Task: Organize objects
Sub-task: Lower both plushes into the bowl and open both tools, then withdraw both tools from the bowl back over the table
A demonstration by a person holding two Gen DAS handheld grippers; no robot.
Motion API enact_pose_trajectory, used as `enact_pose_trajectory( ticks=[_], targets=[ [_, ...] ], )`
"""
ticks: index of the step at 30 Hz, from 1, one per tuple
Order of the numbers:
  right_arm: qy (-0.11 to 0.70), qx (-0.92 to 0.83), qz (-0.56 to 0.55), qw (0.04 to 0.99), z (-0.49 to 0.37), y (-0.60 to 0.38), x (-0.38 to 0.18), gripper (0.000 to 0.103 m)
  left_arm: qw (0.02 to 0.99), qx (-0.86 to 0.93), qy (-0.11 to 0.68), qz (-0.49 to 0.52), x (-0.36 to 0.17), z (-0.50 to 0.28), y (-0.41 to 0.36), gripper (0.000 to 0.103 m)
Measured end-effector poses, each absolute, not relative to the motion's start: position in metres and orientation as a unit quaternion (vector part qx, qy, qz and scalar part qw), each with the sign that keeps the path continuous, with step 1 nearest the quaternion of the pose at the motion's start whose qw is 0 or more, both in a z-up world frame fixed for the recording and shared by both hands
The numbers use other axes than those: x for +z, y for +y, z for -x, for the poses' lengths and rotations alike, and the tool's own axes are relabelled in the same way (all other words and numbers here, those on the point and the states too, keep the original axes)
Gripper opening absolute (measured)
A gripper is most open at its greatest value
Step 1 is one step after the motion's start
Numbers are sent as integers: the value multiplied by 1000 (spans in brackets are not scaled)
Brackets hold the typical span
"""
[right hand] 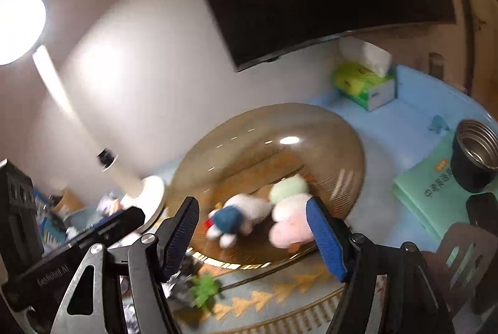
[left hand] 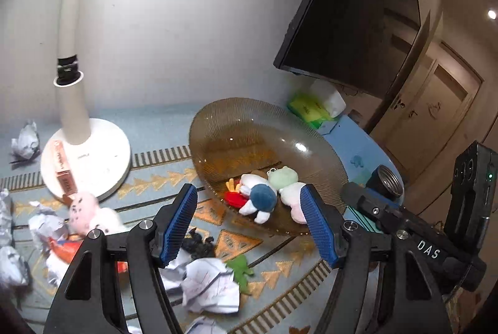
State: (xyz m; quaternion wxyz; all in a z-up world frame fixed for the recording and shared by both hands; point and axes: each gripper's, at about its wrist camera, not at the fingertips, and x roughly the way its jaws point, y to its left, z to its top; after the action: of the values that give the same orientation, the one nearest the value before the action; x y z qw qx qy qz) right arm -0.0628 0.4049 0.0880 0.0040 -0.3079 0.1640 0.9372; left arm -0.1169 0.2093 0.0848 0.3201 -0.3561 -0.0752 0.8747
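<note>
Plush toys (left hand: 267, 194) fill the amber bowl (left hand: 249, 128) at frame centre, evidently the collection spot; left gripper (left hand: 249, 222) and right gripper (right hand: 253, 236) hover spread wide, empty

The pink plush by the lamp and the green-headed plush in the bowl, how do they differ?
The pink spotted plush lies on the patterned cloth by the lamp base, among crumpled paper; the green-headed plush lies inside the amber glass bowl. The pink one has dark spots; the green-headed one has a pale body and no spots. The bowl one touches a blue-and-white plush. Both are small soft toys lying down, ungripped.
</note>
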Motion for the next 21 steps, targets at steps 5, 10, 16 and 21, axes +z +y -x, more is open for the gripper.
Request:
enact_pose_trajectory(
  ticks=[5, 10, 16, 21],
  targets=[
    [110, 948, 288, -77, 34, 342, 93, 70, 274, 901, -95, 322, 102, 78, 141, 67],
    [71, 944, 291, -135, 13, 287, 78, 70, 198, 918, -122, 322, 89, 44, 67, 67],
    [51, 946, 297, -122, -5, 257, 35, 70, 134, 908, -153, 366, 23, 22, 8, 67],
    [38, 940, 322, -108, 1, 250, 13, 70, 97, 911, -128, 380, -16, 19, 0, 67]
  ],
)
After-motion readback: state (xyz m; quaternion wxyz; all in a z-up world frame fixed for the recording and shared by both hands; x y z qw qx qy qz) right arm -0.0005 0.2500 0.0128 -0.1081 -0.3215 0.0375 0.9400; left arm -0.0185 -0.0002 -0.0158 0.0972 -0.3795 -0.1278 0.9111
